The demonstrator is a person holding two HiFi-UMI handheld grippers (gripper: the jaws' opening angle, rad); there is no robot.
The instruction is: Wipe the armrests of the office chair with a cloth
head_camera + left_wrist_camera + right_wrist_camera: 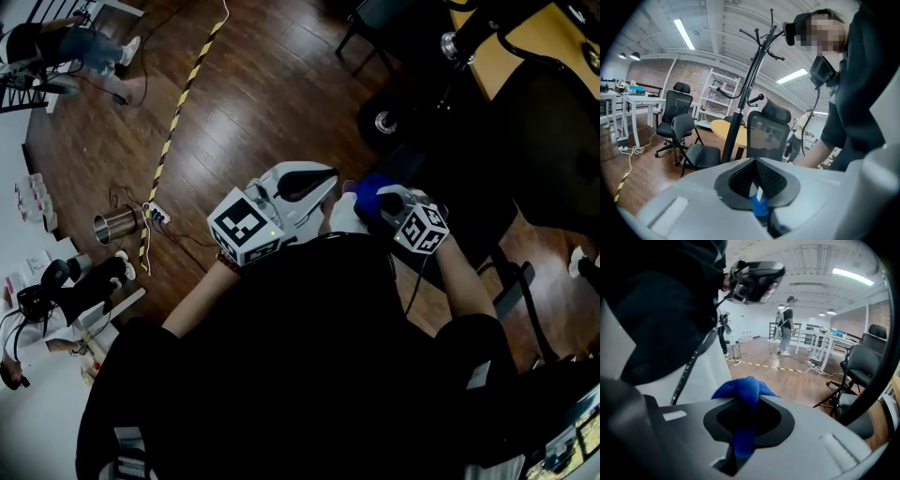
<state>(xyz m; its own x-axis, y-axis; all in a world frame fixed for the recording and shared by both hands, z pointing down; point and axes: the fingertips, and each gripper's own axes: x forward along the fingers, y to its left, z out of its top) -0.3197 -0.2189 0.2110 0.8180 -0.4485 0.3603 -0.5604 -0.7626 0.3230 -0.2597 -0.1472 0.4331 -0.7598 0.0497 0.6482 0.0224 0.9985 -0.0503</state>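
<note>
Where the cloth sits: a blue cloth (pixel 743 391) is bunched between the pads of the right gripper (pixel 742 412), its top spilling over the jaws and a tail hanging down the slot toward the camera.
Right tongs: clamped tight on that cloth, held in front of the operator's black-clad torso in my head view, just beside the left gripper (pixel 330 180).
Left tongs: pads drawn together in a V. A small blue-and-white scrap shows low between them, and I cannot tell what it is.
Task target: the office chair (pixel 768 133), mesh-backed with a headrest, stands ahead of the left gripper, apart from both tools. I cannot make out its armrests.
Behind it: a black coat rack (pixel 750 84) and a yellow table (pixel 723 132).
Underfoot: a dark wood floor (pixel 262 94), crossed by 1 strip of yellow-and-black tape (pixel 183 94).
</note>
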